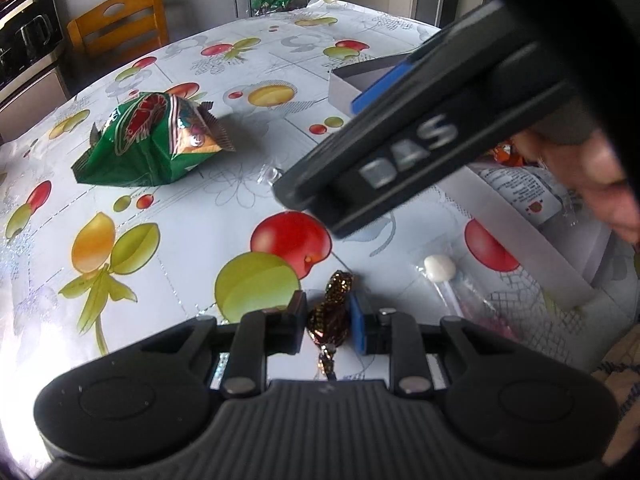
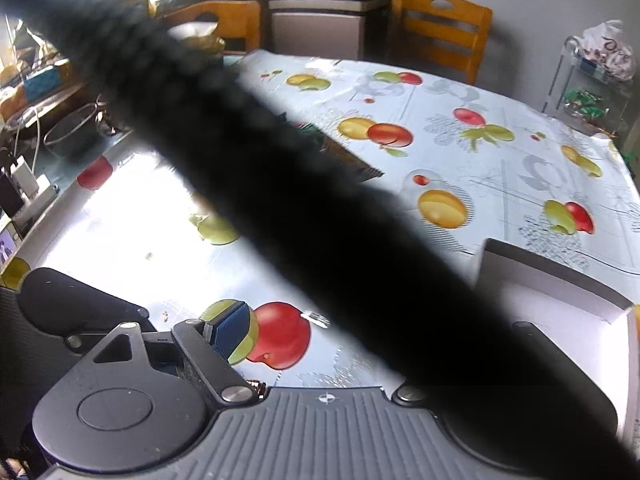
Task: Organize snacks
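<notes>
Slippage threatens: left gripper [image 1: 329, 326] clenches only the foil-wrapped candy's [image 1: 330, 312] crinkly wrapper, while the right gripper [image 1: 316, 204], jaws apart and empty, crowds close overhead.

The table [image 1: 192, 240] is covered with a pale cloth printed with red, yellow and green fruits. A green snack bag [image 1: 148, 140] lies on it, well apart from the other things. Nearer the camera lie a brown-gold wrapped candy [image 1: 334, 308] and, just beside it, a white lollipop [image 1: 440, 268] in clear wrap. A white open box [image 1: 540, 256] stands on the cloth near the lollipop
</notes>
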`<state>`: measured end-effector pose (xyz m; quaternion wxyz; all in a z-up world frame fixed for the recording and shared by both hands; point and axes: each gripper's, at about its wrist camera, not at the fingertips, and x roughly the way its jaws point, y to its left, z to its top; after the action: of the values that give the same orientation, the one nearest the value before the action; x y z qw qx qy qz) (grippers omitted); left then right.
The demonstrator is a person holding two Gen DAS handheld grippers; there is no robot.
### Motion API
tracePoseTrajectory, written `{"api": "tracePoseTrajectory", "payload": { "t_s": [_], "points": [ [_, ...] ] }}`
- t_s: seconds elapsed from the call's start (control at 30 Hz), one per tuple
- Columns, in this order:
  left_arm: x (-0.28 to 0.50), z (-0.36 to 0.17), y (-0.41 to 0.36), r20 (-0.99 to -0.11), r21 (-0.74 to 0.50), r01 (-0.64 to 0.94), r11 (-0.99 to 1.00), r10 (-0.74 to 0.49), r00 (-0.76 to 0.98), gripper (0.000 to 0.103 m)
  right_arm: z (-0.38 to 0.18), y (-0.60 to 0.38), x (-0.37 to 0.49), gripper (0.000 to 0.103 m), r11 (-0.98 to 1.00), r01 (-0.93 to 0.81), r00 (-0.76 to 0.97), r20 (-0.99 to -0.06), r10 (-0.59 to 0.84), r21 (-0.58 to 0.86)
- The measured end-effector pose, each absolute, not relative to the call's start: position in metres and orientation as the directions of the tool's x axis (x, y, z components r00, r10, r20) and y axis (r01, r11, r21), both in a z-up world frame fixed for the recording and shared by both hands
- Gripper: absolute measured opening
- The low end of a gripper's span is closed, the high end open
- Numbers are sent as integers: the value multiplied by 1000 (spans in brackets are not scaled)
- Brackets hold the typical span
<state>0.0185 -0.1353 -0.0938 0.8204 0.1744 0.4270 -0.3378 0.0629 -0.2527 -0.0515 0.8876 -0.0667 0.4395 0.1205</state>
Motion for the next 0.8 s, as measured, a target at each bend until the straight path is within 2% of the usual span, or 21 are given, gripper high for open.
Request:
{"api": "tracePoseTrajectory", "payload": {
  "t_s": [0.13, 0.37, 0.5, 0.67, 0.8],
  "points": [
    [16, -93, -128, -819, 3, 694, 720, -397, 415, 21, -66, -245, 75, 65, 965, -262, 569, -812, 132, -27],
    [12, -89, -115, -814, 5, 683, 731, -394, 427, 21, -88, -239, 96, 49, 973, -225, 548, -832, 84, -50],
    [11, -86, -111, -811, 7, 678, 735, -393, 434, 21, -95, -236, 102, 45, 974, -220, 545, -835, 71, -60],
    [13, -84, -107, -808, 8, 666, 746, -388, 445, 21, -95, -230, 103, 22, 968, -242, 550, -831, 78, -70],
    [15, -81, -105, -804, 8, 660, 751, -388, 451, 21, -94, -229, 102, 19, 969, -239, 544, -834, 88, -54]
  ]
}}
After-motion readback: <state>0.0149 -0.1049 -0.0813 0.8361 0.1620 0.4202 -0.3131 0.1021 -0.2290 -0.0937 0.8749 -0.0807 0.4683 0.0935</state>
